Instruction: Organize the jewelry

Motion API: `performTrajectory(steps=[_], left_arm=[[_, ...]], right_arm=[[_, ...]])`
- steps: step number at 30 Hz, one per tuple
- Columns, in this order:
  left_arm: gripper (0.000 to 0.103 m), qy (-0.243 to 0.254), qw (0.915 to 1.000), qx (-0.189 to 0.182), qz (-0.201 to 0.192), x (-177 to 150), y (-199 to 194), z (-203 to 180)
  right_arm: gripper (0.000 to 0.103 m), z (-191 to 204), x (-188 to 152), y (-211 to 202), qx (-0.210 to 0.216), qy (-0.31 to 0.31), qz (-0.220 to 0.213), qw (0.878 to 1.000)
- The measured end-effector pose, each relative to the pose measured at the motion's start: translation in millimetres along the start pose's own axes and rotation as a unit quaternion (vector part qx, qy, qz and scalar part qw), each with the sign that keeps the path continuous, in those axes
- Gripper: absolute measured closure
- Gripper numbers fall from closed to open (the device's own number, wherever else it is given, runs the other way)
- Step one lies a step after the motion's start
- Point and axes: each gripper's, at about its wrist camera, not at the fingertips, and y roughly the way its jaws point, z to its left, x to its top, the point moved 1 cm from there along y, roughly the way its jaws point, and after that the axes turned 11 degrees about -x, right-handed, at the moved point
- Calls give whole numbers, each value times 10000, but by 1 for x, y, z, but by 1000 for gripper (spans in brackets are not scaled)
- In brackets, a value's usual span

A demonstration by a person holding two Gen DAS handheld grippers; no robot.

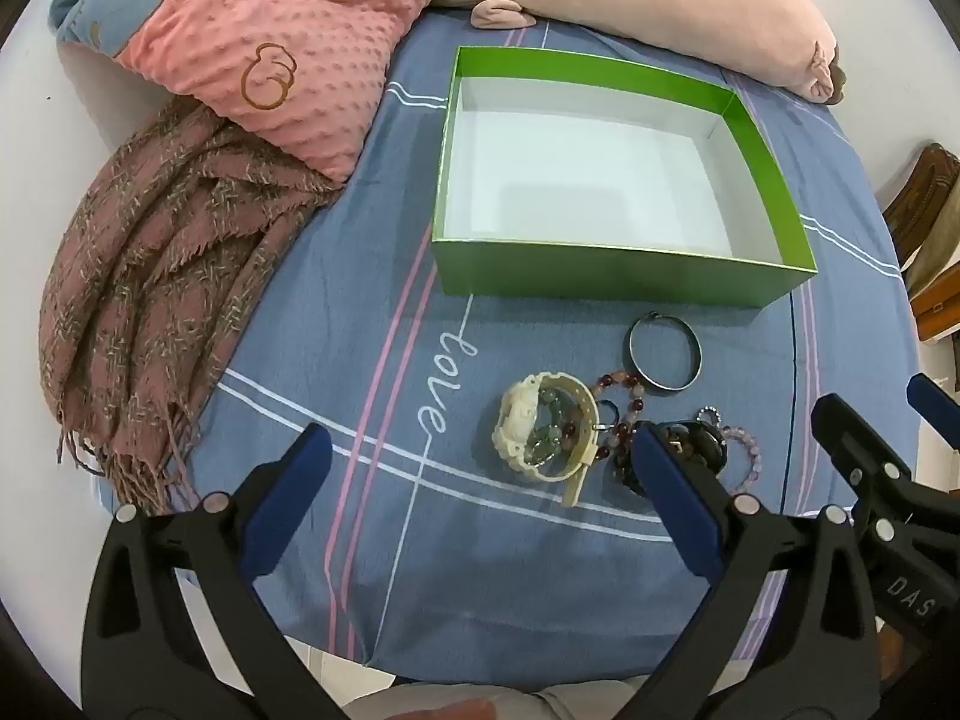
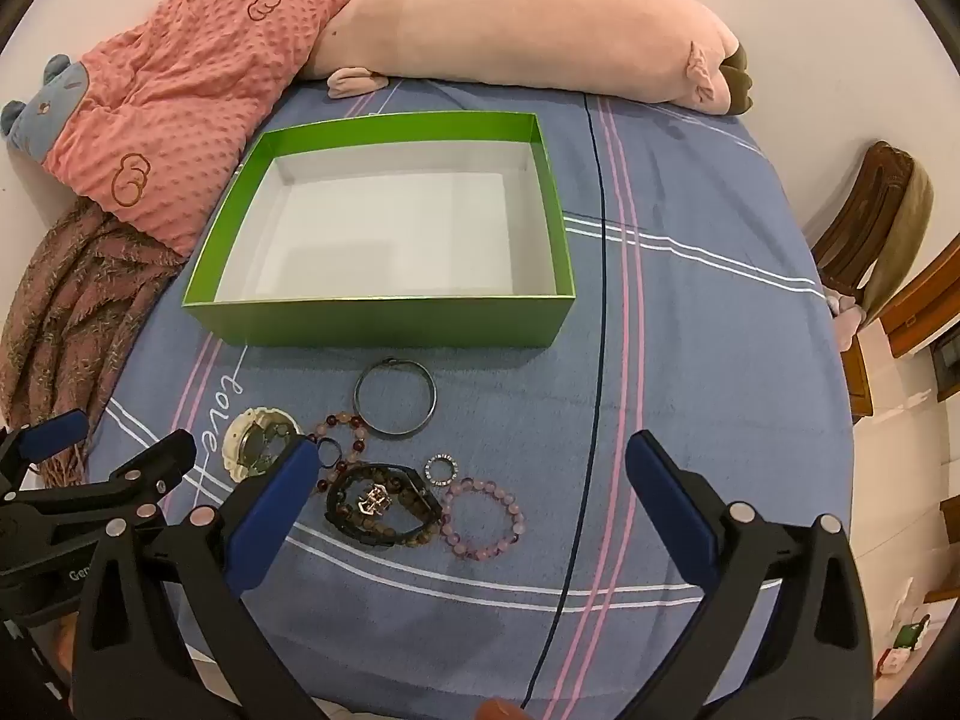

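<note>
**Jewelry heaped in front of an empty green box**

At far left lie a fringed scarf (image 1: 162, 312) and a pink dotted pillow (image 1: 282, 54). The left gripper (image 1: 480, 462) is spread wide, holding nothing. In the middle, on the blue cloth (image 2: 690, 360), the green box (image 2: 384, 315) shows only its bare white floor. Just near of it sit a cream watch (image 1: 549, 435), metal bangle (image 2: 394, 403), dark watch (image 2: 381, 501), small ring (image 2: 441, 469) and pink bead bracelet (image 2: 483, 519). The right gripper (image 2: 474, 474) also gapes wide, empty.
</note>
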Motion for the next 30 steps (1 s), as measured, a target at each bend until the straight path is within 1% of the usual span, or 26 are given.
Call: performTrajectory(steps=[16, 20, 22, 30], left_arm=[[2, -3, 10000, -2, 8, 0, 0, 0], [2, 77, 9999, 104, -75, -1, -3, -1], [2, 94, 9999, 100, -97, -2, -3, -1], [2, 70, 9999, 74, -39, -4, -1, 0]], right_arm=[[1, -1, -1, 0, 10, -7, 5, 10000], [1, -3, -2, -1, 47, 14, -21, 10000], [1, -3, -2, -1, 43, 6, -44, 10000], [1, -3, -3, -5, 64, -43, -50, 10000]])
